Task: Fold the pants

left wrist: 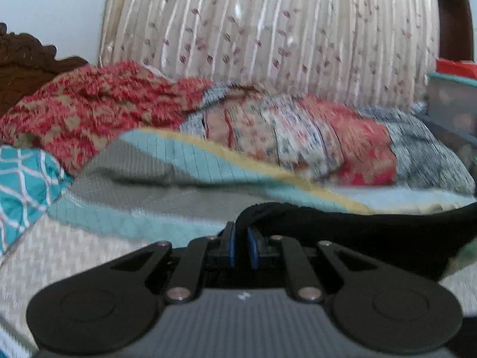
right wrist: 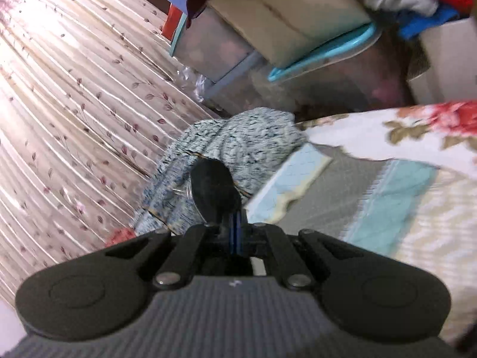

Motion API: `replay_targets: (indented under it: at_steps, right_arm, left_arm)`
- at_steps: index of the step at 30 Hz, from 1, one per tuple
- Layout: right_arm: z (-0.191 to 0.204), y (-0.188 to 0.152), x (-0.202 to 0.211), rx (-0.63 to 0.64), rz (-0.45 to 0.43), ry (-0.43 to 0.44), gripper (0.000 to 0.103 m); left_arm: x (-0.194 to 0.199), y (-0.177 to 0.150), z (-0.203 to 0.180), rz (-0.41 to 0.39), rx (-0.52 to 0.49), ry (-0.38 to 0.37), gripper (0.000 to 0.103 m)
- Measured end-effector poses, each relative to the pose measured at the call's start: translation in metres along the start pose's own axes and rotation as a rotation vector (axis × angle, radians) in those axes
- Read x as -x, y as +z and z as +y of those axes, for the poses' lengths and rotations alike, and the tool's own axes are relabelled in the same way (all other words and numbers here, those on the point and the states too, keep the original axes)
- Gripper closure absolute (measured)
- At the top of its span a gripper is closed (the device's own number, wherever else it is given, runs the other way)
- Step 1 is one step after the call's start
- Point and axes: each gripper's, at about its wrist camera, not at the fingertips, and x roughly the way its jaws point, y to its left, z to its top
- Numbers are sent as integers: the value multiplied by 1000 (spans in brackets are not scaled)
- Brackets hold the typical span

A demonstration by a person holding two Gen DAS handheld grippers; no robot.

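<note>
The pants (left wrist: 357, 232) are black cloth. In the left wrist view a bunched edge of them is pinched between the blue pads of my left gripper (left wrist: 241, 235), and the rest stretches away to the right, lifted off the bed. In the right wrist view my right gripper (right wrist: 235, 223) is shut on another fold of the black pants (right wrist: 214, 191), which sticks up past the fingertips. Both views are blurred by motion, and most of the garment is hidden below the grippers.
A patchwork bedspread (left wrist: 143, 179) in teal, grey and cream covers the bed. Piled quilts (left wrist: 298, 137) and a red blanket (left wrist: 89, 110) lie at the back before a flowered curtain (left wrist: 268, 35). Storage boxes (right wrist: 268, 29) stand beyond the bed's edge; a blue-white knit cloth (right wrist: 238, 143) lies near them.
</note>
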Motion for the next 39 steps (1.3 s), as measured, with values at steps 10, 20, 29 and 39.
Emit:
replay_targets:
  at_steps: [10,20,29,39]
  right_arm:
    - [-131,-85,35,-101,173,-355,98]
    - [-136,-78,53,-200,189,-235,57]
    - [-135,-87,38,-171,224,-254,51]
    - [-130,-80,17,-168,235,-274,47]
  left_arm:
    - [34,-100,-11,266,-84,15,81]
    - [81,-79,73,302,380,-14,20]
    - [-1,-79,78,564,640,-218,2]
    - [-51,-91,80,589,834,-200,84]
